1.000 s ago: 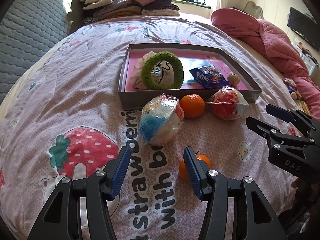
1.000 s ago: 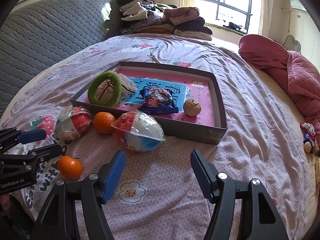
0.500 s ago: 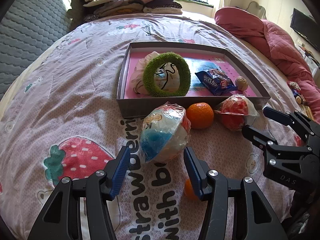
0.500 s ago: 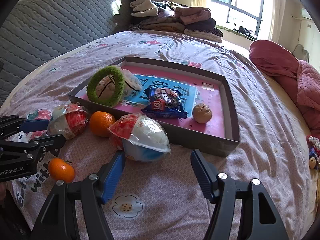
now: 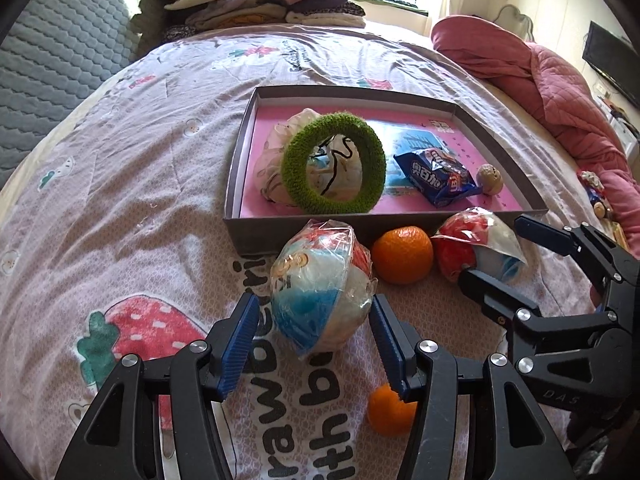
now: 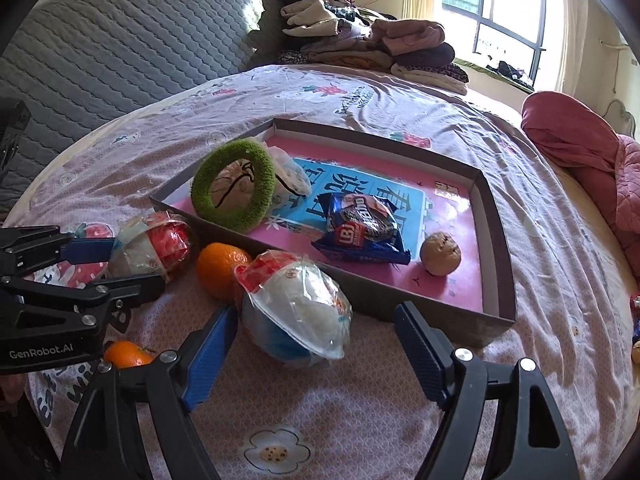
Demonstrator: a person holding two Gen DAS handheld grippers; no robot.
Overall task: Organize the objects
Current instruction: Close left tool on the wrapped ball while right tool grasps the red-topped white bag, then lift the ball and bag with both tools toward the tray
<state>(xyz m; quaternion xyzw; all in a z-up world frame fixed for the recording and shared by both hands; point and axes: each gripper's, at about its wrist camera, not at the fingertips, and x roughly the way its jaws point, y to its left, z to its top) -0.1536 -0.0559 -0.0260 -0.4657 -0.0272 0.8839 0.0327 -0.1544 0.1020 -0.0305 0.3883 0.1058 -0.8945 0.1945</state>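
Left wrist view shows the left gripper with its jaws opening around a plastic-wrapped ball toy on the bedspread; the blue pads flank it with small gaps, not pressing. A small orange lies partly hidden under the right finger, and a larger orange sits just beyond the toy, against the near wall of the shallow box. Right wrist view shows the right gripper, its jaws opening, spread wide about a second wrapped ball toy, which leans by the same larger orange and the box wall. Inside the box lie a green ring, a blue snack packet and a walnut. Folded clothes are stacked far behind.
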